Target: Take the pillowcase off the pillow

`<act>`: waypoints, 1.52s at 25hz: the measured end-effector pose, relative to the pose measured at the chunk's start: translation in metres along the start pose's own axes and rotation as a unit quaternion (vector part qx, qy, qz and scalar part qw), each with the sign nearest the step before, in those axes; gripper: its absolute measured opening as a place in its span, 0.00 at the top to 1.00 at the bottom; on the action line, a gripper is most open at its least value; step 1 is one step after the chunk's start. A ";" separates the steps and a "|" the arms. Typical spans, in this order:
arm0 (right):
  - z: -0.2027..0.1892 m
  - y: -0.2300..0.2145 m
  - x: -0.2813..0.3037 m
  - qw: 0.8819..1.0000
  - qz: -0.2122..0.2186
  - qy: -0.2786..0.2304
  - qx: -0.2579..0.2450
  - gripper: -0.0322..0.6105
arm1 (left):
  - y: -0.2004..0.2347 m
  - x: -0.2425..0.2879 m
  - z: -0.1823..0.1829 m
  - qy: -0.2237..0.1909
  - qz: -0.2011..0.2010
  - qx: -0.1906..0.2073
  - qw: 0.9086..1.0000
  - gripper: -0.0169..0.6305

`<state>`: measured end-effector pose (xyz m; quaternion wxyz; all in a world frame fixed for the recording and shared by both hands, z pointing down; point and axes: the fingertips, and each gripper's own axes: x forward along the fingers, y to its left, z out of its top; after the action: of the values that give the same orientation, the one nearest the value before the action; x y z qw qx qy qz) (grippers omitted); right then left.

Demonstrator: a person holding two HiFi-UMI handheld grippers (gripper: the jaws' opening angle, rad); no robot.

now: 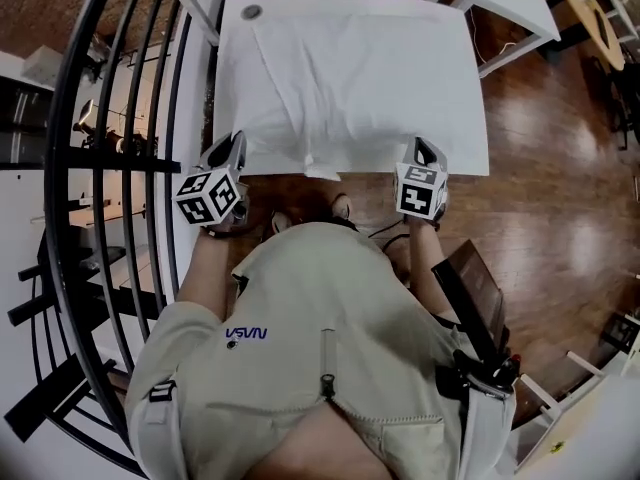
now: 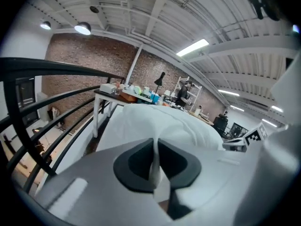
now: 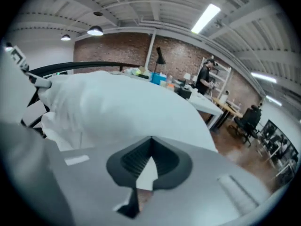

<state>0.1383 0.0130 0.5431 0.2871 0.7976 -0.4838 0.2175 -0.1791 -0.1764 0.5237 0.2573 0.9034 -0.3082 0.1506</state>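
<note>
— Where is the pillowcase point(image 1: 350, 78)?

— Flat on the white table point(image 1: 505, 3), which it covers almost completely. Its near edge lies right in front of the person. The black railing point(image 1: 110, 168) runs along the left and the wooden floor point(image 1: 560, 168) shows on the right.

— Contents?

— The case is full. In both gripper views it swells up in a rounded white mound, so the pillow is inside and covered. No bare part of it shows. I cannot tell from here which end of the case is the open one. A small fold of cloth sticks out at the middle of the near edge.

— Left gripper point(image 1: 234, 148)?

— At the near left corner of the case. In its own view, the left gripper point(image 2: 155, 159) has its jaws clenched on a thin ridge of white fabric that rises from between the dark pads point(image 2: 134, 164) into the mound.

— Right gripper point(image 1: 421, 150)?

— At the near right corner, well apart from the other. In its own view, the right gripper point(image 3: 149, 163) is also clamped tight, with a white point of pillowcase cloth pinched between its ribbed pads point(image 3: 134, 160).

— Anything else on the table?

— A small round grey object point(image 1: 250, 12) sits at the far left corner.
</note>
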 end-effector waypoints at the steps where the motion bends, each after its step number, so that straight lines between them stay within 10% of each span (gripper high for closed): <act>1: -0.007 -0.015 0.001 1.000 0.004 0.008 0.010 0.95 | 0.009 -0.005 -0.006 0.007 0.007 -0.006 1.000 0.95; 8: 0.033 0.044 -0.021 0.989 0.132 -0.066 0.015 0.93 | -0.002 -0.004 -0.036 0.028 0.008 0.006 1.000 0.94; 16: 0.035 0.224 -0.046 0.933 0.351 -0.033 -0.077 0.67 | -0.033 -0.012 -0.019 0.005 -0.014 -0.007 1.000 0.94; 19: 0.032 0.234 -0.034 0.938 0.332 -0.023 -0.097 0.66 | -0.039 -0.012 -0.022 0.007 -0.014 0.002 1.000 0.94; 22: 0.036 0.216 -0.023 0.951 0.290 -0.023 -0.106 0.93 | -0.027 -0.017 -0.024 0.005 0.004 0.003 1.000 0.94; 31: 0.023 0.139 -0.006 0.979 0.196 -0.017 -0.054 0.93 | -0.009 -0.021 -0.035 0.002 0.005 -0.015 1.000 0.94; 38: -0.002 0.146 0.008 0.976 0.207 0.013 -0.066 0.93 | -0.008 -0.018 -0.075 0.039 0.003 -0.035 0.999 0.91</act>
<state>0.0108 -0.0444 0.5865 0.2939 0.6569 -0.6478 0.2499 -0.1965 -0.1205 0.5741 0.2997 0.8864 -0.3060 0.1755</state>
